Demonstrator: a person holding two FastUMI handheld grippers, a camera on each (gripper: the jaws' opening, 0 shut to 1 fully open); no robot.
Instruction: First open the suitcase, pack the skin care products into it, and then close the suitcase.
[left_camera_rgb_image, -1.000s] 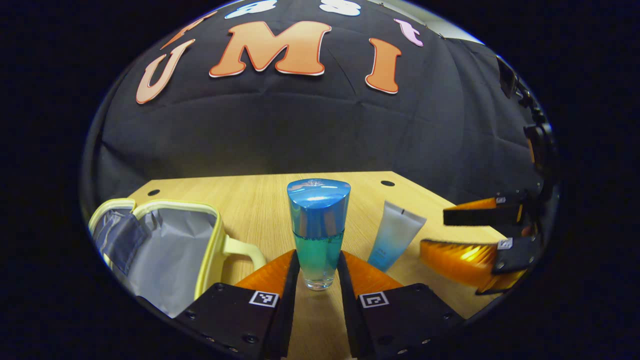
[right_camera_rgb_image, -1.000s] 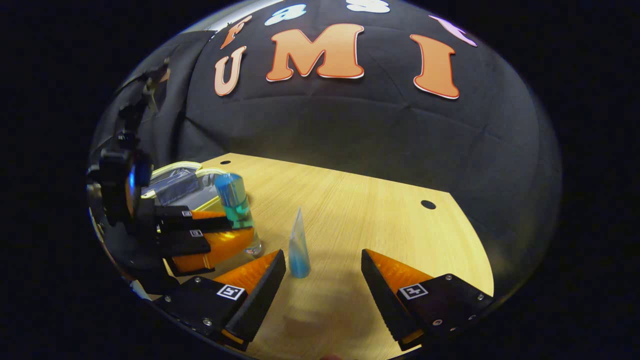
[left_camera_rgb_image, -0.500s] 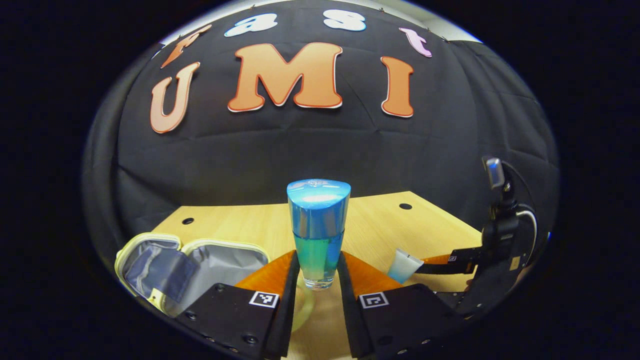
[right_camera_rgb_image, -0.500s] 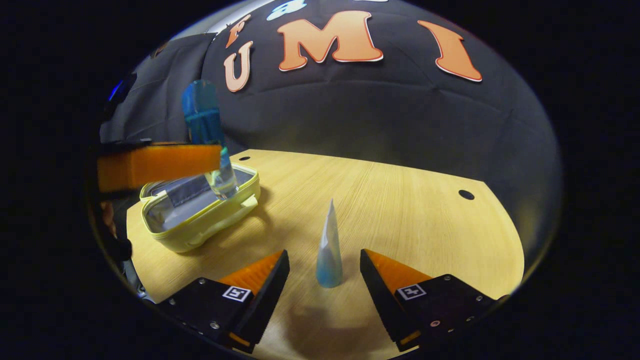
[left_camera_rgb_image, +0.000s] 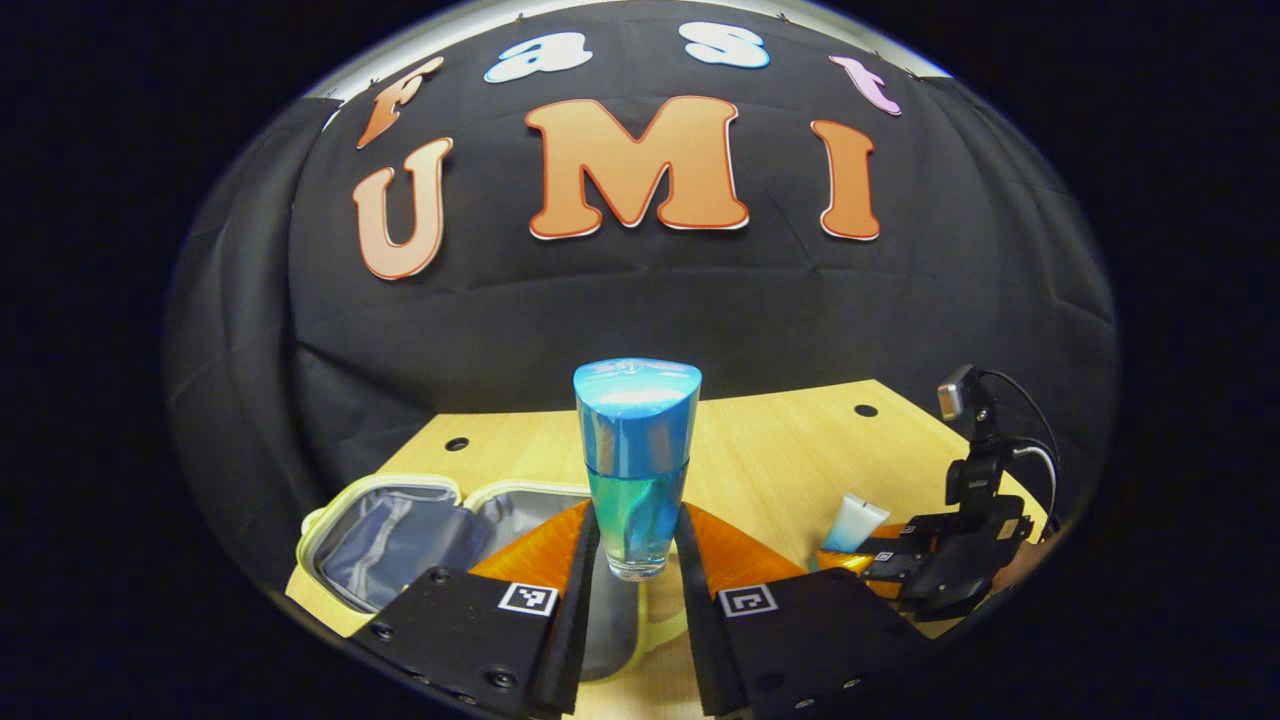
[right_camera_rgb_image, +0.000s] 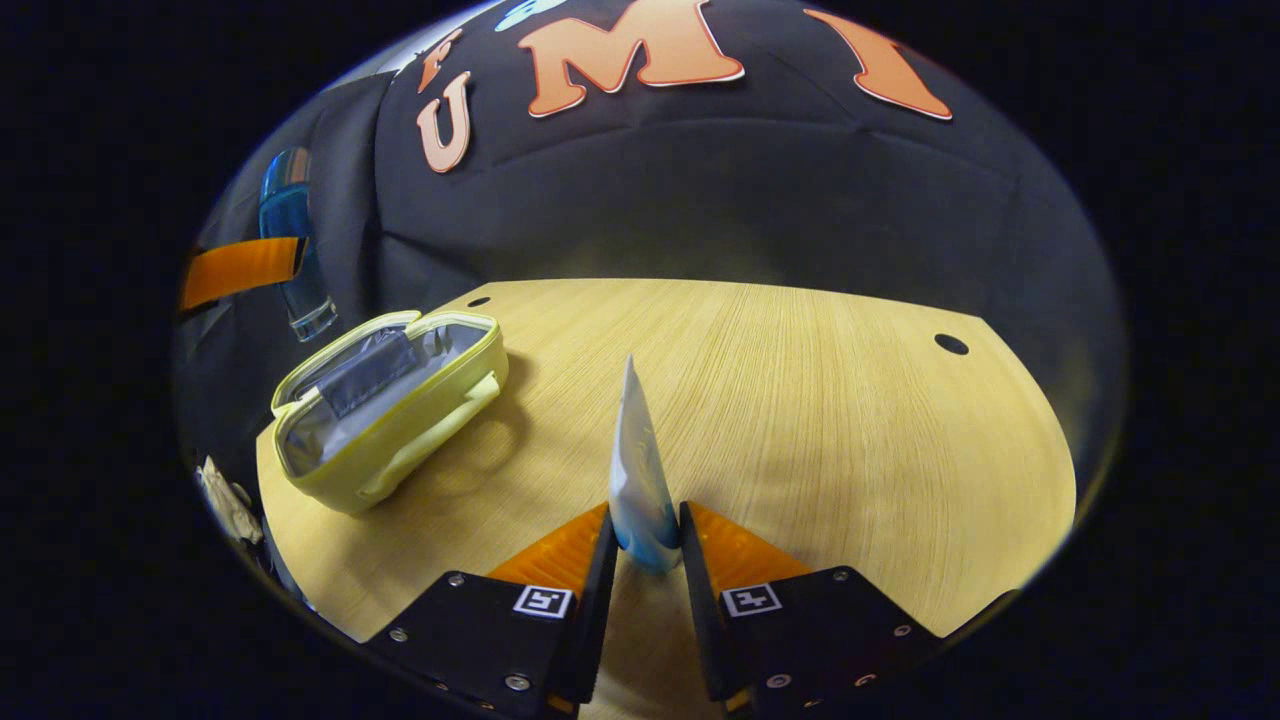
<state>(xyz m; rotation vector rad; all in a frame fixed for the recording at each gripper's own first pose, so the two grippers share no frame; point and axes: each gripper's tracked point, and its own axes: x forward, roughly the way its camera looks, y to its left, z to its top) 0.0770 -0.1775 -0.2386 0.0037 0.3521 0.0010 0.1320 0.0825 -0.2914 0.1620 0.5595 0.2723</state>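
Observation:
My left gripper (left_camera_rgb_image: 637, 545) is shut on a clear bottle (left_camera_rgb_image: 636, 462) with blue liquid and a blue cap, held upright in the air above the open yellow suitcase (left_camera_rgb_image: 400, 535). From the right gripper view that bottle (right_camera_rgb_image: 292, 255) hangs high over the suitcase (right_camera_rgb_image: 385, 405), whose grey lining faces up. My right gripper (right_camera_rgb_image: 645, 540) is shut on a white-and-blue tube (right_camera_rgb_image: 636, 470) standing cap-down on the wooden table (right_camera_rgb_image: 820, 400). In the left gripper view the right gripper (left_camera_rgb_image: 865, 555) sits low at the right, around the tube (left_camera_rgb_image: 855, 522).
The suitcase lies near the table's left side with its handle toward the middle. Round holes (right_camera_rgb_image: 950, 344) mark the tabletop near its far corners. Black cloth wall (right_camera_rgb_image: 720, 200) rises behind the table. Something pale and crumpled (right_camera_rgb_image: 228, 505) hangs off the table's left edge.
My left gripper has lifted the bottle off the table and carried it over the suitcase. My right gripper moved forward and shut on the tube.

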